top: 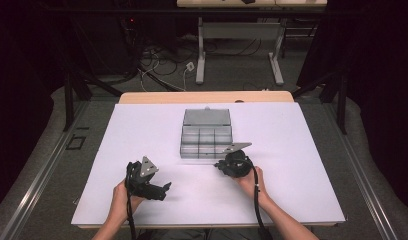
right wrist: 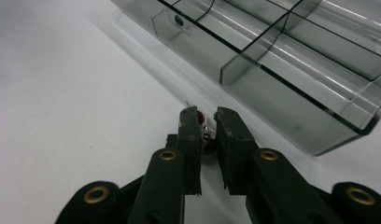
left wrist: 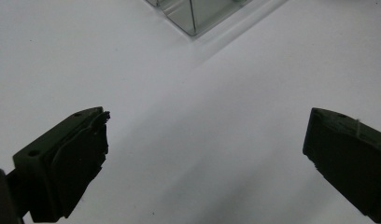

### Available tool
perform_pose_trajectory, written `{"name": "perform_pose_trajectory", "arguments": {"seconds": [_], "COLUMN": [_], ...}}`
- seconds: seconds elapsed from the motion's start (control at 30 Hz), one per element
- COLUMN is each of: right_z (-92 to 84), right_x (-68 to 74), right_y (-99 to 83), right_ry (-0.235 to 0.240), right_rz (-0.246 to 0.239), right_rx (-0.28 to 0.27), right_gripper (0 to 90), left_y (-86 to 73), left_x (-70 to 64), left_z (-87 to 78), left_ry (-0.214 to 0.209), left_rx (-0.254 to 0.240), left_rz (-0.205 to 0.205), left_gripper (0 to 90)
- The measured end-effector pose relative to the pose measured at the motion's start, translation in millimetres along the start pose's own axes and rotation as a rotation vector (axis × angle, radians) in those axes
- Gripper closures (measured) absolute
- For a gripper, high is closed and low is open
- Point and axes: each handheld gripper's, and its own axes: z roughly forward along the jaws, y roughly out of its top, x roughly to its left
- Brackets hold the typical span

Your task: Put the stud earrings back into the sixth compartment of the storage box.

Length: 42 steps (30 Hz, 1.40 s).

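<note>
In the right gripper view my right gripper (right wrist: pixel 206 116) is shut on a small red-brown component with thin wire leads (right wrist: pixel 206 134), just above the white table sheet. It stands right beside the near wall of a clear compartment box (right wrist: pixel 291 60). From above, the right gripper (top: pixel 223 166) sits at the box's (top: pixel 206 136) front right corner, and the box's lid stands open at the back. My left gripper (top: pixel 164 190) rests at the front left, and its jaws (left wrist: pixel 207 135) stand wide open over bare sheet with nothing between them. A corner of the box (left wrist: pixel 193 16) lies farther off.
The white sheet (top: pixel 142 130) covers the table, with a wooden edge (top: pixel 207 96) at the back. Beyond the table are a desk frame (top: pixel 239 45) and loose cables (top: pixel 162 65) on the floor. Dark curtains hang at both sides.
</note>
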Motion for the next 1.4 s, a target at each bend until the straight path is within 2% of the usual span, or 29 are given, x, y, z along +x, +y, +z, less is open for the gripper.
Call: {"name": "perform_pose_trajectory", "arguments": {"seconds": [0.33,0.37,0.47,0.53,0.73,0.83,0.97,1.2,1.4], "right_z": [-11.5,-11.6,-14.7,-15.0,-19.7,-21.0,-24.4,-30.3,-33.6], "right_x": [-3.4,-3.7,-4.5,-4.8,-4.7,-4.6,-5.3,-6.2,-8.1], "right_y": [0.5,0.0,0.0,-0.6,-0.4,-0.4,0.3,1.4,2.9], "right_ry": [-0.001,-0.005,0.002,-0.005,-0.006,-0.011,-0.017,-0.036,-0.036], "right_rz": [-0.001,-0.001,0.003,0.002,0.001,0.0,-0.013,-0.023,-0.027], "right_rx": [-0.022,-0.039,-0.029,-0.046,-0.044,-0.061,-0.055,-0.084,-0.086], "right_gripper": [80.9,80.9,80.8,80.9,80.8,80.8,80.8,80.8,80.8], "left_y": [0.1,0.1,0.1,0.2,0.2,0.4,0.3,0.6,0.7], "left_x": [0.0,0.1,0.6,0.8,0.4,0.9,0.3,0.3,-0.1], "left_z": [-0.2,-0.3,-0.6,-1.1,-0.7,-1.1,-0.8,-0.7,-0.3], "left_ry": [0.002,0.003,0.006,0.004,0.005,0.004,0.006,0.006,0.008], "left_rx": [-0.001,0.0,0.0,0.005,-0.003,0.003,-0.004,-0.006,-0.01], "left_rz": [-0.002,-0.001,0.003,0.004,0.001,0.004,-0.001,-0.001,0.0], "left_gripper": [0.1,0.1,0.1,0.1,0.1,0.1,0.1,0.1,0.1]}}
